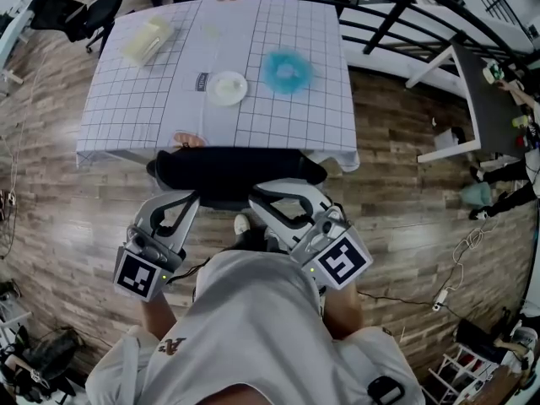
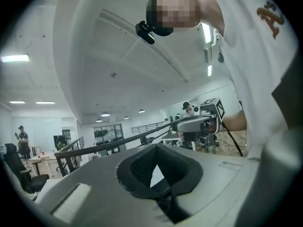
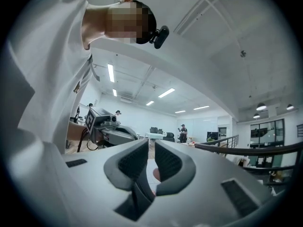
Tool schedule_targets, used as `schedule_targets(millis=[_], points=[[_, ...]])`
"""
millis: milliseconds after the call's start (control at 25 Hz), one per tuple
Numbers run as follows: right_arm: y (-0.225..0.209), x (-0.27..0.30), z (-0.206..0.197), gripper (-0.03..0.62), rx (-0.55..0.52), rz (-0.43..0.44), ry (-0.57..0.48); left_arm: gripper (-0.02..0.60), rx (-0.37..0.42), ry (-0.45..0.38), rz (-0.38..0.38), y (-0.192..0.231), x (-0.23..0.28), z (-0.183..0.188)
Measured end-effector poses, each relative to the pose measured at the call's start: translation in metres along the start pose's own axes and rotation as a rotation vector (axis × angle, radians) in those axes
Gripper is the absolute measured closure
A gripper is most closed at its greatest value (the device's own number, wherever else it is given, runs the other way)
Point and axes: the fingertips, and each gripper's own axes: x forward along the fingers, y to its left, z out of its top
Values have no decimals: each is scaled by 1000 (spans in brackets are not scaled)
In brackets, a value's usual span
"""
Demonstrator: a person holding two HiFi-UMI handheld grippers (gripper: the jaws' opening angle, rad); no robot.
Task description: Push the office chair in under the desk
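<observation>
Wood-plank flooring surrounds a desk [image 1: 278, 121] draped in a white cloth printed with a grid. A black railing [image 1: 380, 11] runs along the desk's far side, and a second black chair [image 1: 94, 11] stands at the far left. On the cloth sit a white dish [image 1: 228, 88] near the middle, a fluffy blue object [image 1: 287, 70] to its right, and a pale yellow object [image 1: 148, 40] at the far left. The office chair [image 1: 232, 171] stands at the desk's near edge, its black backrest lying across that edge and its seat hidden beneath the cloth. The person in a white shirt [image 1: 253, 327] stands just behind it with both tools reaching to the backrest's near side. Whether their tips touch the backrest cannot be told. The left gripper [image 1: 179, 199] [image 2: 158, 174] sits toward the backrest's left end. Its jaws are closed together with nothing clamped, and only a sliver of white cloth shows through the pad hollow. The right gripper [image 1: 257, 197] [image 3: 151, 157] sits toward the middle. Its jaws are slightly apart with a narrow slit between the pads, pressing on nothing. A small pinkish patch, too unclear to name, shows through that slit.
</observation>
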Motion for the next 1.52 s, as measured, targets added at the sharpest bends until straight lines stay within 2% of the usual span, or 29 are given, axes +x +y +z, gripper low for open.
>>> schedule_targets(millis=[40,160,200,840,1520], points=[[-1,-1,1,561,4,-10,-5,577,-1,-4,0,-1,2,1],[-2,-3,1,569,10,-24,-14,578,-6,-3,2,-4,6,0],[-2,-3,1,591,11,-29,-17,578,-10,-2,3,-4,7,-1],[-4,5,-15,591,23,-51,37,578,-35,35,40,6,6,-10],[-6,6,-18,591,45,-65,36,578,-32,38,47,11,5,-14]])
